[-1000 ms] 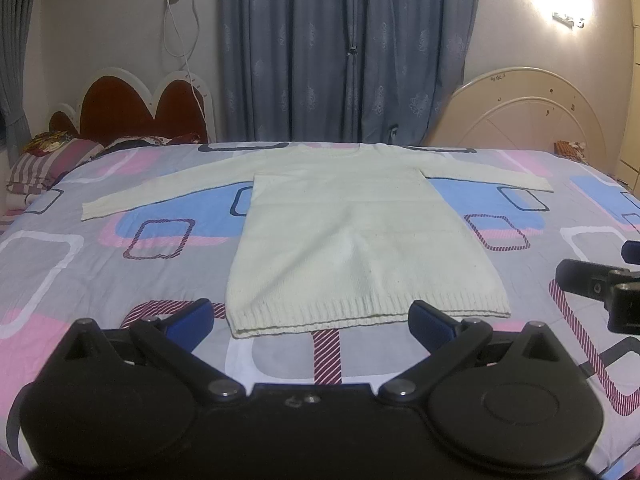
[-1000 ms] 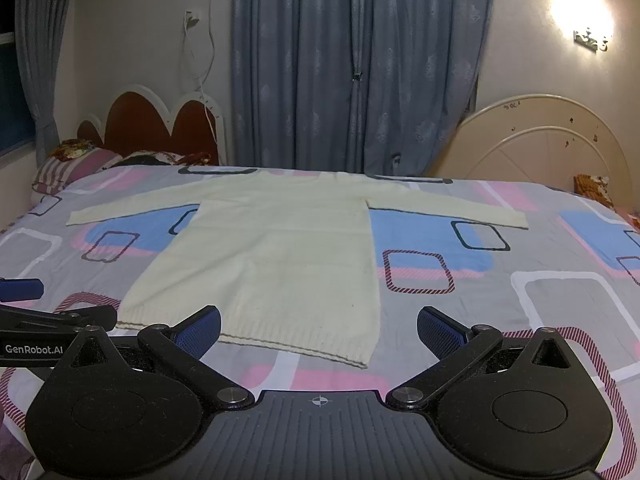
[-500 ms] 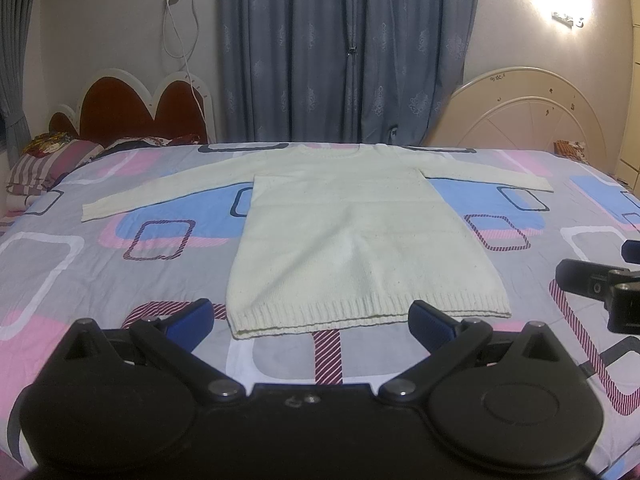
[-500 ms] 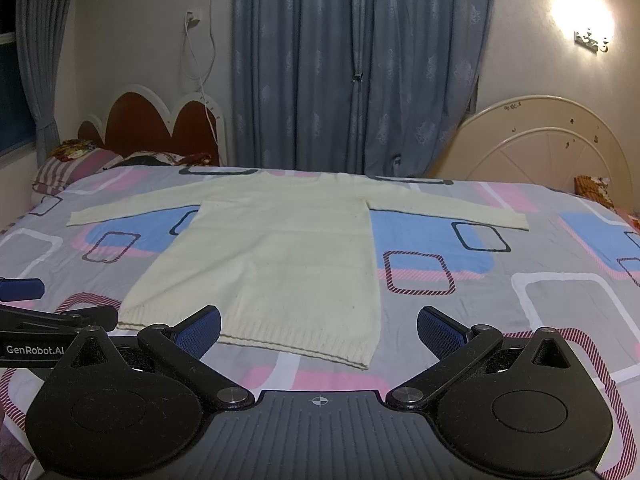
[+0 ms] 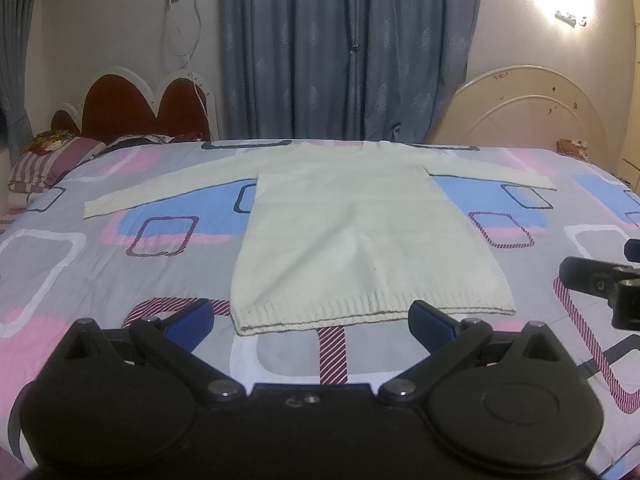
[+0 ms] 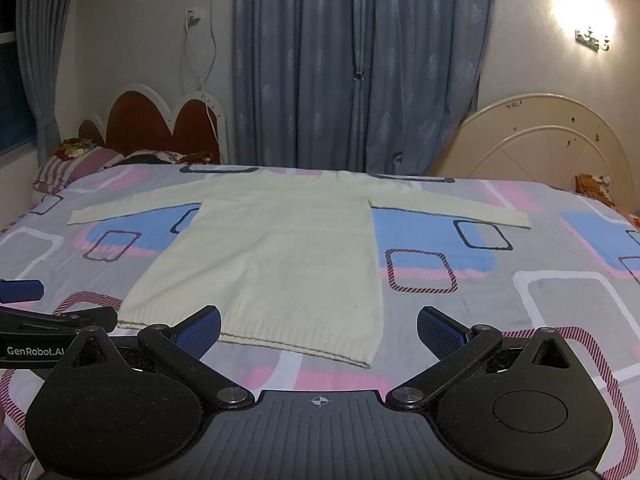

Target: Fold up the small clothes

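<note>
A cream knitted sweater (image 5: 360, 232) lies flat in the middle of the bed (image 5: 80, 264), with both sleeves stretched out to the sides and the ribbed hem nearest to the cameras. The fabric looks smooth, with only one soft crease near the hem. The left gripper (image 5: 310, 316) has its fingers wide apart, just in front of the hem. The right gripper (image 6: 318, 326) is also wide apart, near the hem's right corner. Bare patterned bedsheet surrounds the sweater on all sides.

Ahead of each spread claw lies only the flat sweater (image 5: 360, 236) on the bed (image 5: 100, 264); the right claw (image 5: 600, 280) flanks the left claw (image 5: 310, 318).
</note>
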The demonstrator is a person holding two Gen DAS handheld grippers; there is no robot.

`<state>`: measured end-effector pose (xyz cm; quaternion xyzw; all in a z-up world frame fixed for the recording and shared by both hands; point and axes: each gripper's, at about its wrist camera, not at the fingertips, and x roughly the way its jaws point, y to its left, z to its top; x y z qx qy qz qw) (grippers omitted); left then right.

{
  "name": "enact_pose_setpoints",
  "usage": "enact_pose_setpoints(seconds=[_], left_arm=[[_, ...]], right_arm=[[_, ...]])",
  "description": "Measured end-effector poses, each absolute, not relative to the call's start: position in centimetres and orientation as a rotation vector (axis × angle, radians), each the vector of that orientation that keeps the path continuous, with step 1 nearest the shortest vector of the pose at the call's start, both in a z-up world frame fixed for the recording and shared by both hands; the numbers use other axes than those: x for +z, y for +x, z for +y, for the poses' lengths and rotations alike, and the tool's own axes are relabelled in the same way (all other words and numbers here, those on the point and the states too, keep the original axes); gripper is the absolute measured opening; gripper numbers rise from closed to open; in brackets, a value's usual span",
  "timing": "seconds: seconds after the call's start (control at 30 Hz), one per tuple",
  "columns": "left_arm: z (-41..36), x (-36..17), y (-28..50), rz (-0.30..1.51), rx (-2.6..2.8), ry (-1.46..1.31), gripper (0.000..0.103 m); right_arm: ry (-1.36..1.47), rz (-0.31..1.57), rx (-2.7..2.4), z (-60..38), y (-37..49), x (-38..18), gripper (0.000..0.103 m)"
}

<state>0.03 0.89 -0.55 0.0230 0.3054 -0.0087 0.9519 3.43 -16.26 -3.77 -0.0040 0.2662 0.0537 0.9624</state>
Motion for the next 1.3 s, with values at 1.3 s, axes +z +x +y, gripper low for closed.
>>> enact_pose_setpoints(seconds=[1.3], left_arm=[[-1.5,-0.8,15.4,0.578,-0.088,-0.024,0.102]], right_arm=[[0.083,0.466,-0.104,-26.9,15.9,-3.5,0.103]])
